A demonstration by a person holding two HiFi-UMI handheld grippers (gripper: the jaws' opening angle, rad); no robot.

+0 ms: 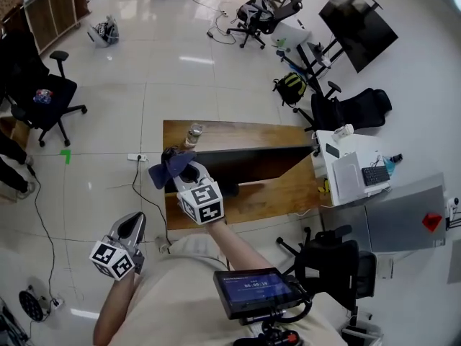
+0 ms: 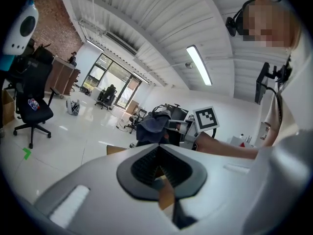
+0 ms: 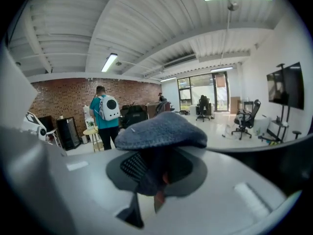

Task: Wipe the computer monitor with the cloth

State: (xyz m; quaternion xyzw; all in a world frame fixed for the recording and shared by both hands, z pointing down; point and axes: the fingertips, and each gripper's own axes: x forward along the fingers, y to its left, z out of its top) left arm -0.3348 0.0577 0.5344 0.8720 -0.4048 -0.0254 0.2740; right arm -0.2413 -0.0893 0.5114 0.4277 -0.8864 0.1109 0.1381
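**Computer monitor** (image 1: 256,164): dark panel, upright on wooden desk (image 1: 281,193).

**Cloth** (image 1: 166,168): blue-grey, bunched, at the monitor's left end near its top edge. Contact with the screen not clear from any view.

**Right gripper** (image 1: 184,175): at the monitor's left end, jaws clamped on a fold of the cloth, the rest mushrooming over the tips.

**Left gripper** (image 1: 133,227): well apart from the monitor, below and left of it, off the desk. Jaws pressed together, nothing between them.

**Clear bottle** (image 1: 193,133): just behind the monitor's left end.

**Step in hand (judged):** opening of a wiping pass, starting at the monitor's left end.

**Handling notes:**
- Present the padded bulge of cloth to the screen, never the bare jaw tips.
- Press lightly.
- Sweep toward the monitor's right end in overlapping rows, top edge downward.
- Keep the clamp firm against slipping.
- Likely risk: panel rocking back toward the bottle. Steady the monitor's frame with the free gripper if needed.
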